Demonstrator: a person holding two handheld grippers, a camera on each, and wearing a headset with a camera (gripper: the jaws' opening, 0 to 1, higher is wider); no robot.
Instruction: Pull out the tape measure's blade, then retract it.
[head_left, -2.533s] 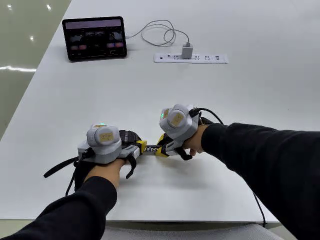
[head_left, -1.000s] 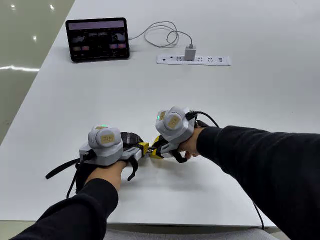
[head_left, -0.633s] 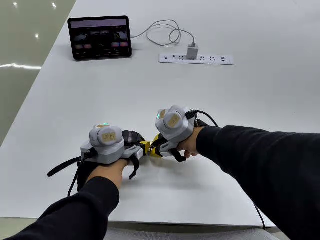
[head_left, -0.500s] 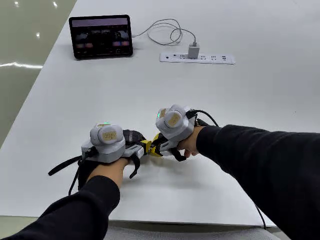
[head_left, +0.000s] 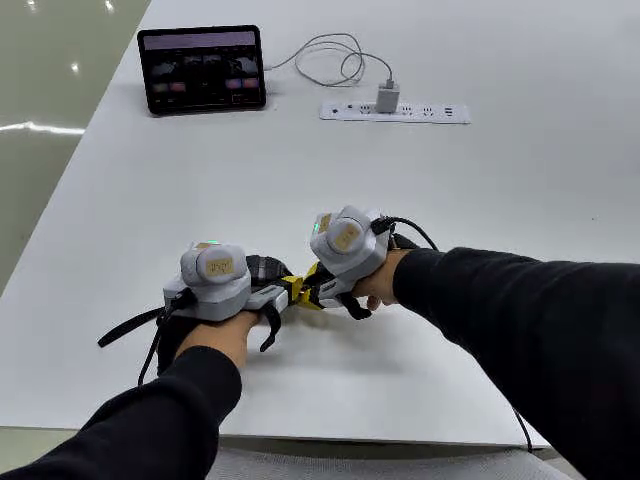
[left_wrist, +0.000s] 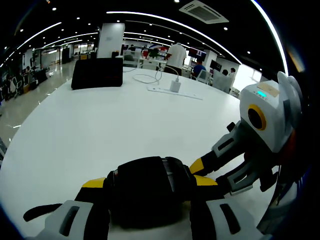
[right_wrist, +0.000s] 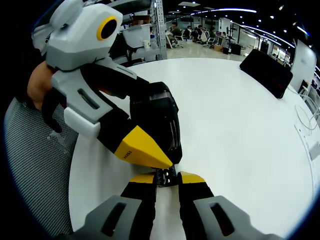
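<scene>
Two sets of yellow-tipped jaws meet at lower centre of the head view. The left gripper clamps its jaws round the tape measure, a rounded black case low over the smooth white tabletop. The right gripper pinches the thin blade tip, jaws nearly closed.

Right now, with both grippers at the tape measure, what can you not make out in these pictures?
The blade: right gripper view, a short dark bit between the right gripper tips; markings unreadable.
The sides of the tape measure: left gripper view, covered by the left gripper.
The screen of the tablet: head view, too small to read.
</scene>
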